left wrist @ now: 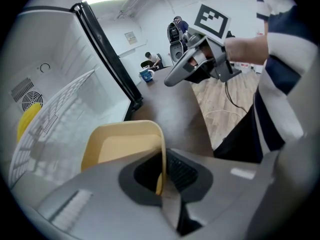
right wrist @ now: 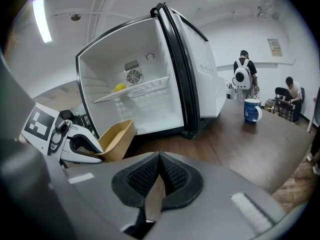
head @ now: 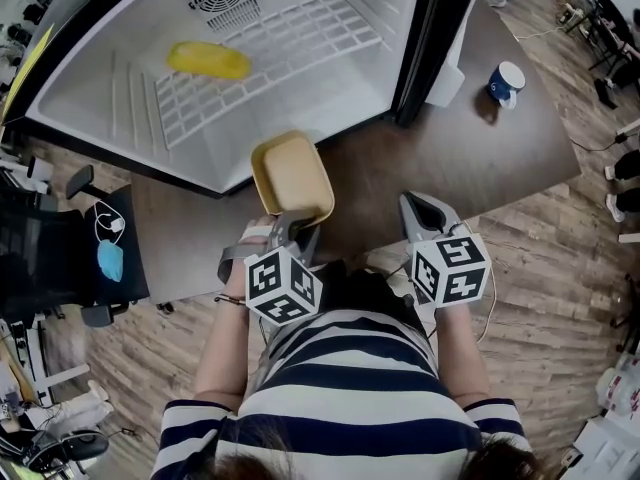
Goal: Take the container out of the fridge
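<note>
The left gripper [head: 292, 226] has its jaws pinching the rim of the yellow container [head: 292, 176], just outside the open fridge [head: 400, 8], over the desk [head: 480, 158]. The right gripper [head: 425, 213] has its jaws pressed together. A blue mug [head: 506, 82] stands well apart.

On my feed, left gripper [head: 291, 230]: light grey plastic shell, dark ribbed pads [left wrist: 183, 171], white cube [head: 283, 285] with black square markers at the rear. Right gripper [head: 413, 206]: same grey shell, black mesh-textured pads [right wrist: 142, 177], same kind of marker cube [head: 450, 268]. Shirt [head: 350, 388]: navy and white horizontal stripes, short sleeves [head: 185, 423]. Thin dark band [head: 229, 299] at the left wrist.
</note>
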`<state>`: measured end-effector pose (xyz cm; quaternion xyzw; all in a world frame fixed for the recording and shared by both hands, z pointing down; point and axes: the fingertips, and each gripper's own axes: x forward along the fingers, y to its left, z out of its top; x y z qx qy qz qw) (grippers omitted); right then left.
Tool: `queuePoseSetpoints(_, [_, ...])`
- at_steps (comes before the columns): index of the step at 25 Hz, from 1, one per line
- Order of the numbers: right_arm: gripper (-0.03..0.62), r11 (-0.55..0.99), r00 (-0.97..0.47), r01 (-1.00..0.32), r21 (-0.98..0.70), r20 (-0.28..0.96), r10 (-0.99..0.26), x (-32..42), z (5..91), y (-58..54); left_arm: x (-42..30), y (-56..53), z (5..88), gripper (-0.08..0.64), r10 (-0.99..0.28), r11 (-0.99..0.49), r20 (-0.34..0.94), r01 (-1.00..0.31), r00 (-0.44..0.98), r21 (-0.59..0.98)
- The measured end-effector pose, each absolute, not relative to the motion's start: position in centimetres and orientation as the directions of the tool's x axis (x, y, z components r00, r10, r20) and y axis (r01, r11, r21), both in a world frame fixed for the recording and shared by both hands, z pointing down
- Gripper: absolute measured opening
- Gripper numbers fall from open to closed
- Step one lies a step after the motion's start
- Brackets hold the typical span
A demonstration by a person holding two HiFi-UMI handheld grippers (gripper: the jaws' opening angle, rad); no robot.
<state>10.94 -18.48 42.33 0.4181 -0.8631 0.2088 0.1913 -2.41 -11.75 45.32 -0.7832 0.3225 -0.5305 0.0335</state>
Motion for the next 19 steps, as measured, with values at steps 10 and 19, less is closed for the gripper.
queuePoseSetpoints(10, [-0.003, 0.571, -0.586, -0.795, -0.205, 0.501, -0.637, 10.86, 42.34, -18.79, -2.01, -11.98, 44.74, 0.000, -0.551, -0.787, 0.805, -0.459, 0.220, -0.413])
queuePoseSetpoints(19, [-0.003, 0.574, -0.592, -0.791, -0.211, 0.497, -0.634, 11.11, 42.22, -18.62, -1.57, -12.09, 44.66, 0.000, -0.551, -0.784, 0.804, -0.470, 0.224, -0.406])
